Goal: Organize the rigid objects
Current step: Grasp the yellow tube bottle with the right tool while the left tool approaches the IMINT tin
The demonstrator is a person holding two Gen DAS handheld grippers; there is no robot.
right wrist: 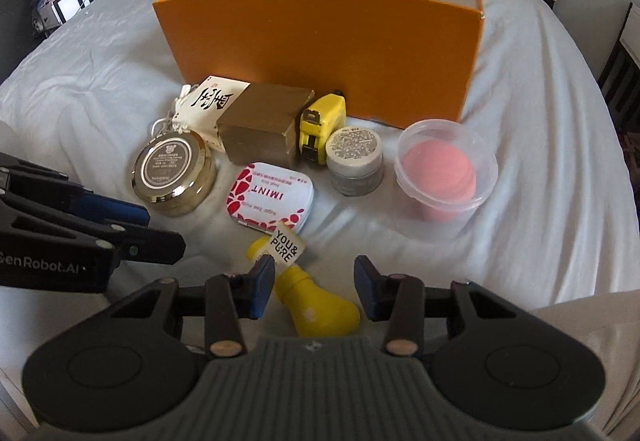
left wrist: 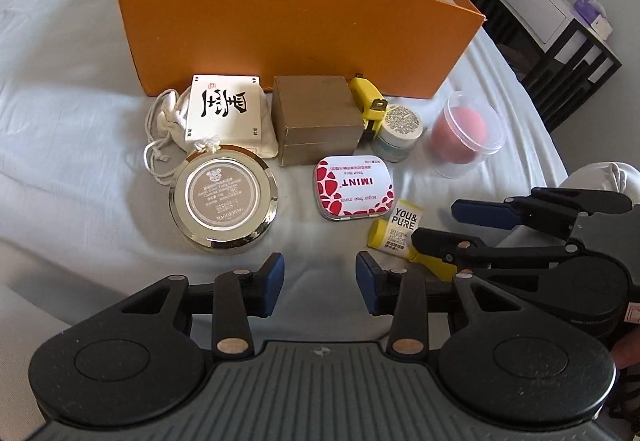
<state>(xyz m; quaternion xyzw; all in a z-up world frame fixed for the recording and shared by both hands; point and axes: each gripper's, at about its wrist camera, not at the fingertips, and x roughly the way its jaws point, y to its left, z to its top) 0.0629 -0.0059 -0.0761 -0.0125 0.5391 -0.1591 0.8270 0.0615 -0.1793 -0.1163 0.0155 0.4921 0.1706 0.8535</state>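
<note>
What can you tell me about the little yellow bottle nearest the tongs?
The yellow bottle looks like smooth plastic, bulb-shaped with a narrow neck, and it lies on its side on the pale bedsheet. A white tag reading YOU & PURE sits at its neck end, which points toward the red-and-white mint tin. Its wide end lies between the open fingers of the right tongs; the left blue pad seems very near the neck, but contact is unclear.

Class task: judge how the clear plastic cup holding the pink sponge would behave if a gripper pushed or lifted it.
The clear cup looks thin-walled, so it probably flexes under a squeeze. It is likely light, since only the pink sponge is inside. Its round sides may roll if it tips over.
</note>
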